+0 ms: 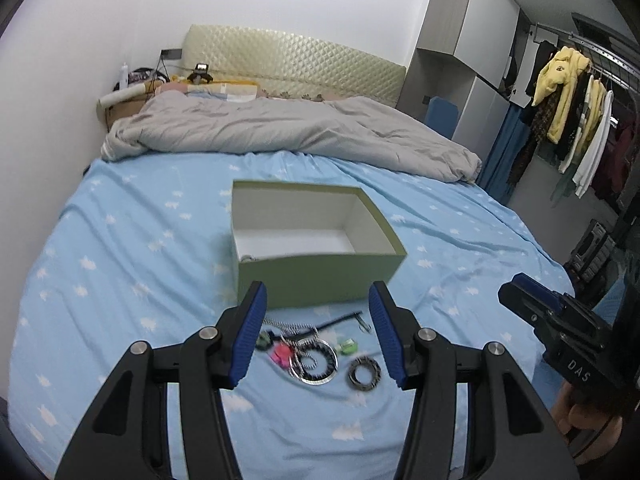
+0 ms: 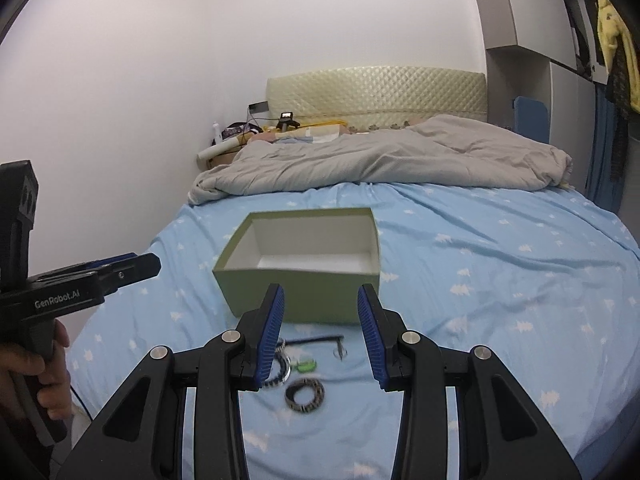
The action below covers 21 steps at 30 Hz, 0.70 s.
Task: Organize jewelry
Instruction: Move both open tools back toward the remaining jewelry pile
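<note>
My left gripper [image 1: 318, 334] has its jaws spread wide with nothing between them, hanging above the jewelry [image 1: 314, 354] on the sheet [image 1: 120, 280]. Straight ahead, the box [image 1: 316, 280] walls off the way forward; its top is open, with room inside. The bracelet [image 1: 364, 374] lies apart from the tangle, with bare sheet around it. My right gripper [image 2: 320, 334], jaws also apart, sits off to the right, near but not touching. Left of the box is flat sheet. The duvet [image 1: 280, 132] is well beyond.
</note>
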{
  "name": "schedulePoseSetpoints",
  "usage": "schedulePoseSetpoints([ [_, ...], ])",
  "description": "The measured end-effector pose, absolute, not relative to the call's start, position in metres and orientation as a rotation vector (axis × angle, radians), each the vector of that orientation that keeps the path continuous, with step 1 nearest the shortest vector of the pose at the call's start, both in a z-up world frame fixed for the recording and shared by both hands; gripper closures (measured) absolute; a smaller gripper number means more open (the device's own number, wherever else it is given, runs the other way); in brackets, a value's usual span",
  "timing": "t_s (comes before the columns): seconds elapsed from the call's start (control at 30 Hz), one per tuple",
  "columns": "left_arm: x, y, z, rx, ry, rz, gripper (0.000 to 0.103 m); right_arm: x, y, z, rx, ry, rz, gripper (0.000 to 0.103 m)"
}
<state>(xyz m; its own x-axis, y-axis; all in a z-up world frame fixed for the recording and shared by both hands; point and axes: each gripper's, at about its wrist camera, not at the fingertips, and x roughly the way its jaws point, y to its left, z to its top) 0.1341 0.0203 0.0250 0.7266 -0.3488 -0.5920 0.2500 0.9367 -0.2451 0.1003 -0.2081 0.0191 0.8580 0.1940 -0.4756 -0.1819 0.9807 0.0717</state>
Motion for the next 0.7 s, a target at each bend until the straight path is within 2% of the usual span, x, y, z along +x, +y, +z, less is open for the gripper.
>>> schedulePoseSetpoints([
  [0.5,0.102,0.011,-0.038,-0.160,0.793,-0.341,0.049,0.052,-0.210,-0.052,0.038,0.564,0.200,0.067],
  [0.7,0.102,0.014,-0.050,-0.167,0.804,-0.332,0.049,0.053,-0.208,-0.060,0.051,0.562,0.192,0.067],
])
